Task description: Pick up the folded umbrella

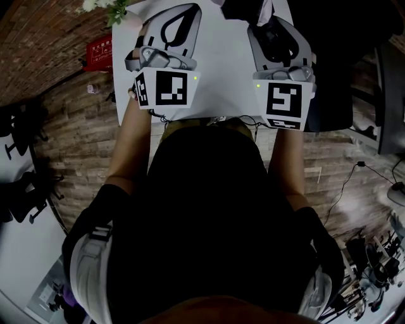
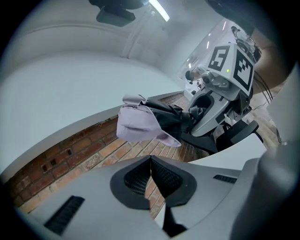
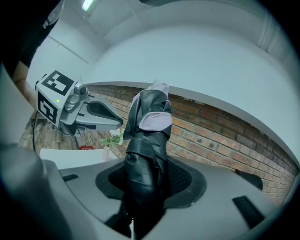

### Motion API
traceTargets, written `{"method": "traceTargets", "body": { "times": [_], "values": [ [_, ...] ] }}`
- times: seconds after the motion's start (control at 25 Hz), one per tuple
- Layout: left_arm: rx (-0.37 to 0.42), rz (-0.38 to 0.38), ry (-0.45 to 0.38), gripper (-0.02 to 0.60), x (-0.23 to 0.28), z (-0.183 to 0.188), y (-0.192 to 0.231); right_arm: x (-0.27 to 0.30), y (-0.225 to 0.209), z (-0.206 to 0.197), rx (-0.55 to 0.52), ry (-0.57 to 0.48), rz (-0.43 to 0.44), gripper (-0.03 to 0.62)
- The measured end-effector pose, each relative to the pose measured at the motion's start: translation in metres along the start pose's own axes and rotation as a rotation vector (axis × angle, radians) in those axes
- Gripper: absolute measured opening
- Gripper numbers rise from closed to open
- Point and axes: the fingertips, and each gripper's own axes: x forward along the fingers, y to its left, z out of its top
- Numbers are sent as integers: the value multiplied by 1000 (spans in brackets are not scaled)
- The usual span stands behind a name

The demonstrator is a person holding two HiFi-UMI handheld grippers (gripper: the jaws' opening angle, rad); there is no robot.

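The folded umbrella [image 3: 147, 140], black with a lilac patch near its far end, stands clamped between the pads of my right gripper [image 3: 146, 187], which is shut on it. In the left gripper view the umbrella [image 2: 143, 123] sticks out sideways from the right gripper [image 2: 194, 115], lifted off the table with brick floor behind it. My left gripper [image 2: 151, 161] holds nothing; its pads meet at the tips. In the head view both grippers hover side by side over the white table [image 1: 221, 69], the left gripper [image 1: 183, 22] at the left and the right gripper [image 1: 273, 28] at the right.
A small plant in a white pot [image 1: 114, 9] stands at the table's far left corner. A red item [image 1: 98, 54] lies on the brick-pattern floor beside the table. Black office chairs [image 1: 19, 133] stand at the left; cables [image 1: 354, 174] trail at the right.
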Motion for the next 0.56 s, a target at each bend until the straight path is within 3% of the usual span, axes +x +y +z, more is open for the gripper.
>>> {"method": "traceTargets", "body": {
  "times": [0.56],
  "values": [
    [-11,1,-26,12,4,5,3,4,2,1,-8,10,-2,201]
  ]
}}
